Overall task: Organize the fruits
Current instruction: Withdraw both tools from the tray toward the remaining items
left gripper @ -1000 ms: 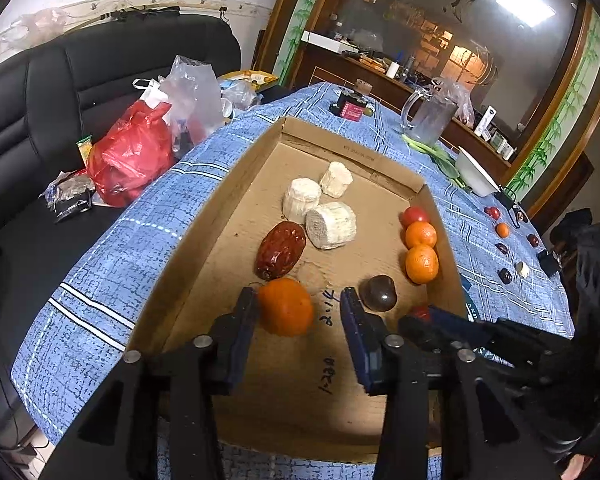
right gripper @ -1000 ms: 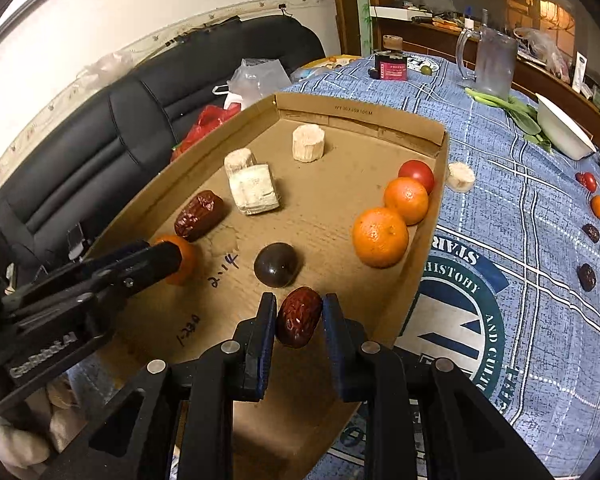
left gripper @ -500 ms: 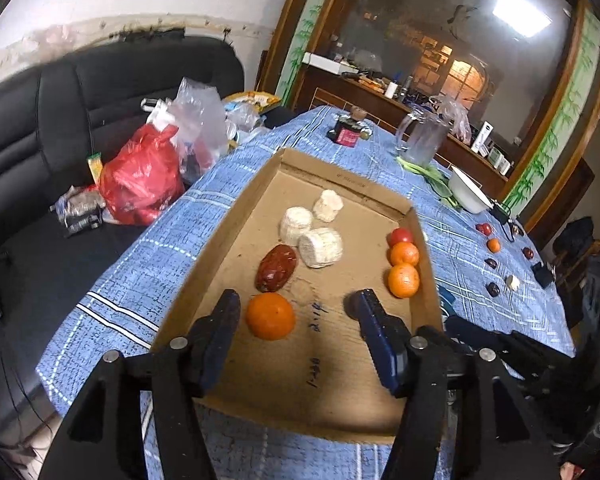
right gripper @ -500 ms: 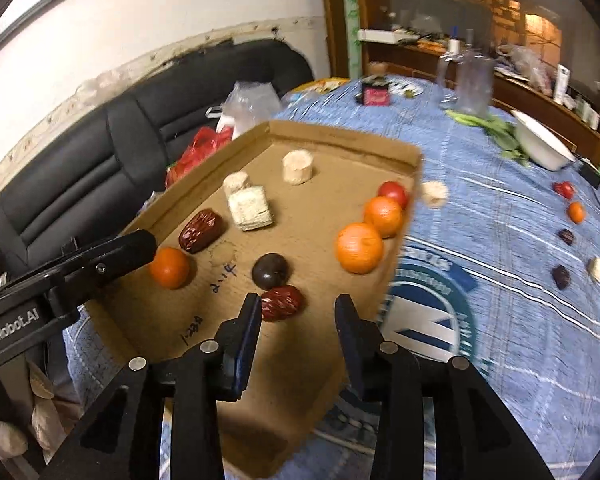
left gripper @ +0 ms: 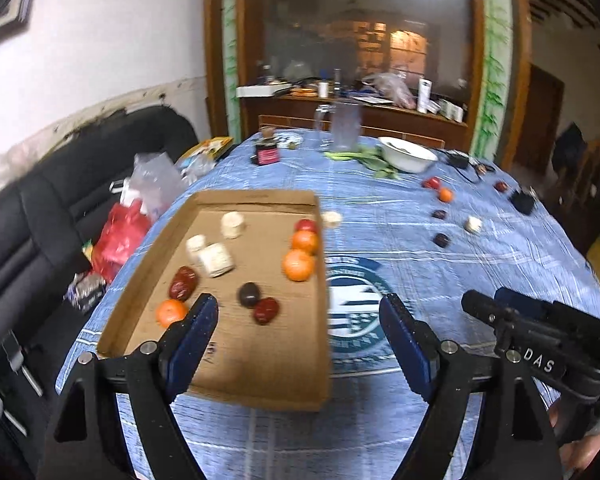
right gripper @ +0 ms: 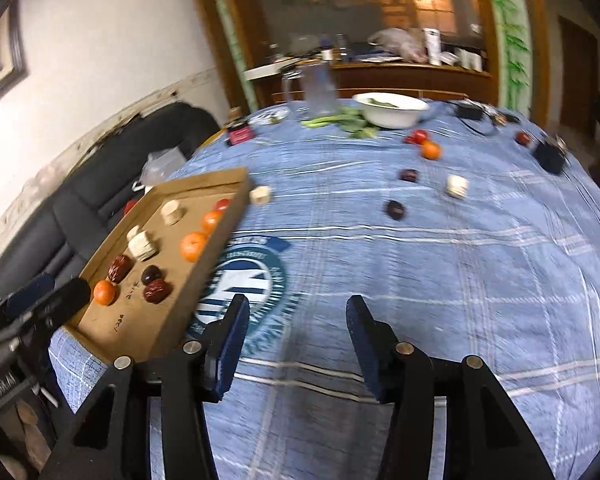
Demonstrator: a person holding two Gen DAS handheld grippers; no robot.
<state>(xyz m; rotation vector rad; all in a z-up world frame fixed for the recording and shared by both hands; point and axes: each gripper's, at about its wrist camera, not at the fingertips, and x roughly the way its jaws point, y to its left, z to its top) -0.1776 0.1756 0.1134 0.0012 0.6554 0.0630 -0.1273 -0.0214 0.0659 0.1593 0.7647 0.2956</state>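
Both grippers, left and right, have just been opening and hold nothing, so a fast reach could knock the far fruits off the tabletop.

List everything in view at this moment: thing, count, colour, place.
cardboard tray: 1, brown, left side of table
oranges in tray: 3, orange, two by right wall, one near left
red fruit in tray: 1, red, right wall, far end
red dates in tray: 2, dark red, near half
dark round fruit: 1, near-black, beside a date
pale chunks in tray: 3, cream, far left
pale chunk by tray: 1, cream, on cloth outside the right wall
loose fruit on cloth: several, red, orange, dark, cream, far right
tablecloth: 1, blue plaid
bowl: 1, white, far end
pitcher: 1, clear, far end
red bag: 1, on black sofa
left gripper: open, empty
right gripper: open, empty
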